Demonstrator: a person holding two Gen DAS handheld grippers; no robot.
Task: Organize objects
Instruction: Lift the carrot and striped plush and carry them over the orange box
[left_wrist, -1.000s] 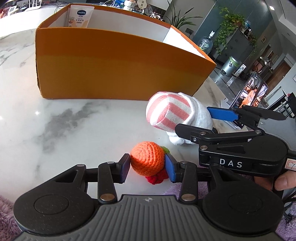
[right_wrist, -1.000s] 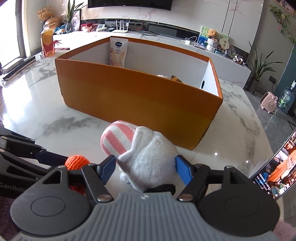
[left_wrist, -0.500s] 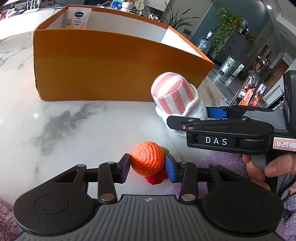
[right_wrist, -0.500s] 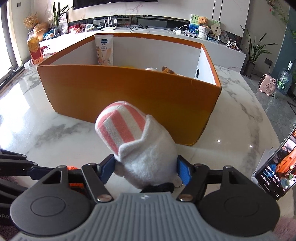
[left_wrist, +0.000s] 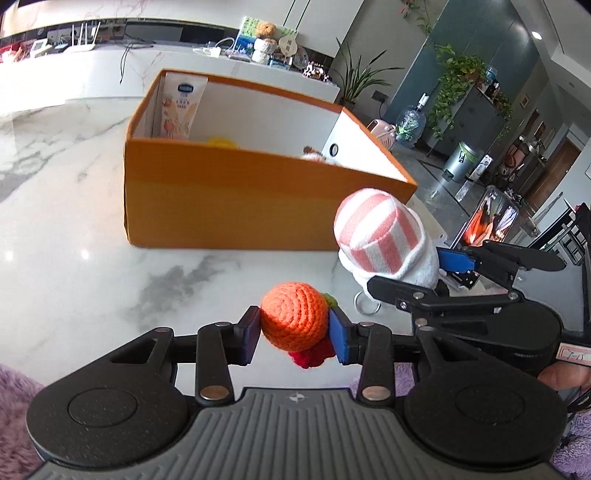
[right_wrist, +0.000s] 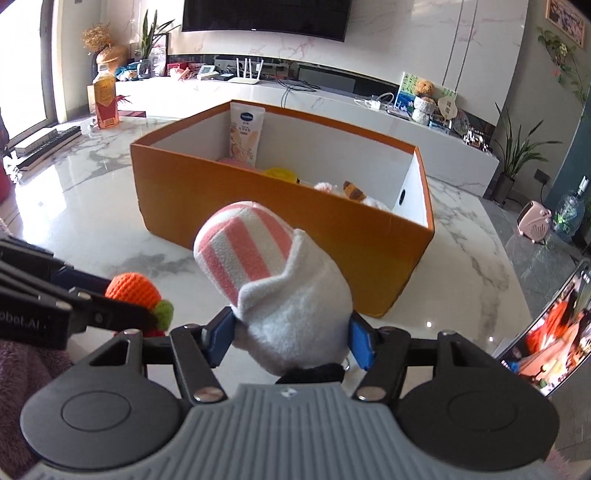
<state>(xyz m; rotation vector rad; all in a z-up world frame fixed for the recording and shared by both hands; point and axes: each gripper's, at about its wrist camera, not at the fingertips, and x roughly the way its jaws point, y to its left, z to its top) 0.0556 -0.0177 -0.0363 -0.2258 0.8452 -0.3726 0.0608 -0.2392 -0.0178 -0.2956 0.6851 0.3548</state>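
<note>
My left gripper (left_wrist: 293, 334) is shut on an orange crocheted ball (left_wrist: 293, 319) with red and green bits, held above the marble table (left_wrist: 74, 258). My right gripper (right_wrist: 291, 338) is shut on a white plush toy with a pink-striped end (right_wrist: 280, 280), also lifted; it shows in the left wrist view (left_wrist: 380, 236) too. The orange box (right_wrist: 295, 221) stands beyond both, open at the top, with a lotion tube (right_wrist: 245, 133) and several small toys inside. The ball also shows at the left of the right wrist view (right_wrist: 133, 291).
A phone (right_wrist: 546, 343) with a lit screen leans at the table's right edge. A purple fluffy cloth (left_wrist: 14, 384) lies at the near edge. A bottle (right_wrist: 105, 92) and a keyboard (right_wrist: 44, 142) sit at the far left.
Both grippers have risen off the table with their toys and now look down over the box's front wall into it. The grips have not changed.
</note>
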